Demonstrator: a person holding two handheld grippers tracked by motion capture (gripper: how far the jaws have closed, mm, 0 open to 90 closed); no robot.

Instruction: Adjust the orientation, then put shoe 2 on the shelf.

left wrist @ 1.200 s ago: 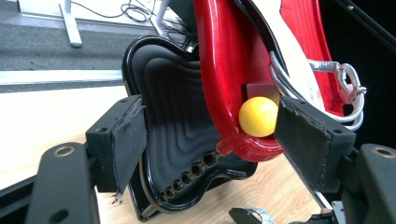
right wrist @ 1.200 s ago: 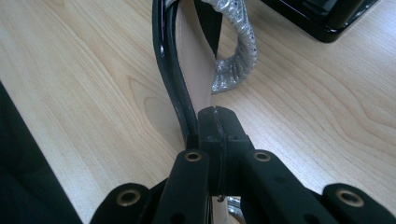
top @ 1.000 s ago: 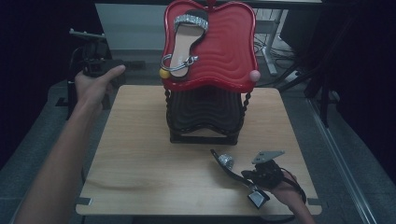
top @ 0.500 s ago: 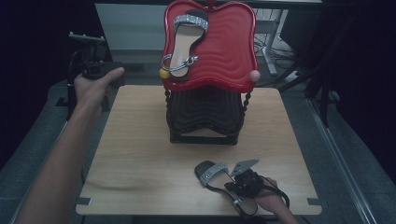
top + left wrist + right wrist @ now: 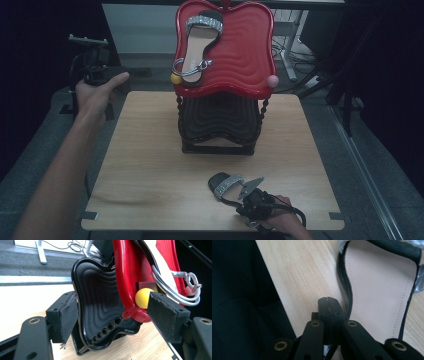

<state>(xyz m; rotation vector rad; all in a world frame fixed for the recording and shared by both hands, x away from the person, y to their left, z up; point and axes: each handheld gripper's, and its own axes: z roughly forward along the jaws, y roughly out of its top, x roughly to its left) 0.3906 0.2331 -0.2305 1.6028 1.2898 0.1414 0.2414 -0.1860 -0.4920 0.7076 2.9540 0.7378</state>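
Note:
A black sandal (image 5: 226, 184) with a glittery strap lies near the table's front edge; its beige insole (image 5: 379, 290) is close to my right gripper's camera. My right gripper (image 5: 245, 197) sits at the sandal's heel end. Its pads (image 5: 328, 302) are pressed together beside the insole's edge, and a bit of silver strap shows under them. A matching sandal (image 5: 197, 45) rests on the red top tray (image 5: 240, 55) of a two-tier stand. My left gripper (image 5: 92, 72) is held off the table's far left corner, its jaws (image 5: 116, 315) wide open and facing the stand.
The stand's black lower tray (image 5: 220, 117) stands at the table's far middle. A yellow ball (image 5: 143, 298) and a pink ball (image 5: 272, 81) cap the red tray's corners. Bare wooden tabletop (image 5: 145, 165) spreads left of the near sandal. Cables lie on the floor behind.
My right hand has carried the near sandal left and toward the table's front edge, sinking a little. The left hand has stayed put.

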